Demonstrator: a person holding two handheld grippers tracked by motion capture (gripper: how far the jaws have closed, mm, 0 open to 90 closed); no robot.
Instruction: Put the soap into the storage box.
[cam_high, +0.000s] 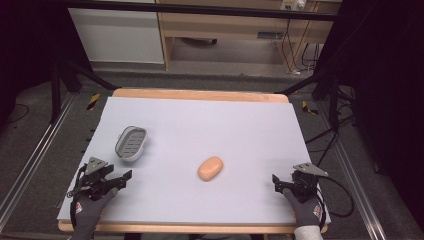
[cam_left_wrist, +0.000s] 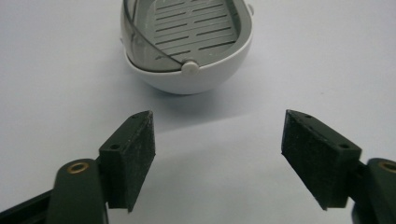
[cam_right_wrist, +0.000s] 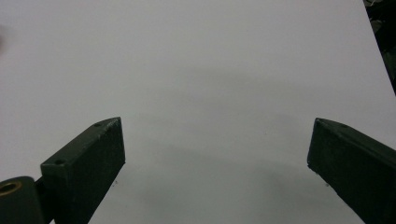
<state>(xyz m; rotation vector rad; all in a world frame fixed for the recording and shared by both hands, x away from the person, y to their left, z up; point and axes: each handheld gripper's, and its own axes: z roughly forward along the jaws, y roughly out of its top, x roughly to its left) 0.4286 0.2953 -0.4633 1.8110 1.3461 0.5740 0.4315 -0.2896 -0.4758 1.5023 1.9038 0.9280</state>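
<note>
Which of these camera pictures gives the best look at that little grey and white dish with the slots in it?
The left gripper view: the soap dish is close ahead of the open left tool, its slotted grey insert and white bowl plain, though its far end is cut off. The high view shows it whole but small.

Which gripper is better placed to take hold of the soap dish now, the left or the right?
Left, probably. The left gripper is open and faces the soap dish close ahead. The right gripper sits at the far side of the mat, beyond the soap.
</note>
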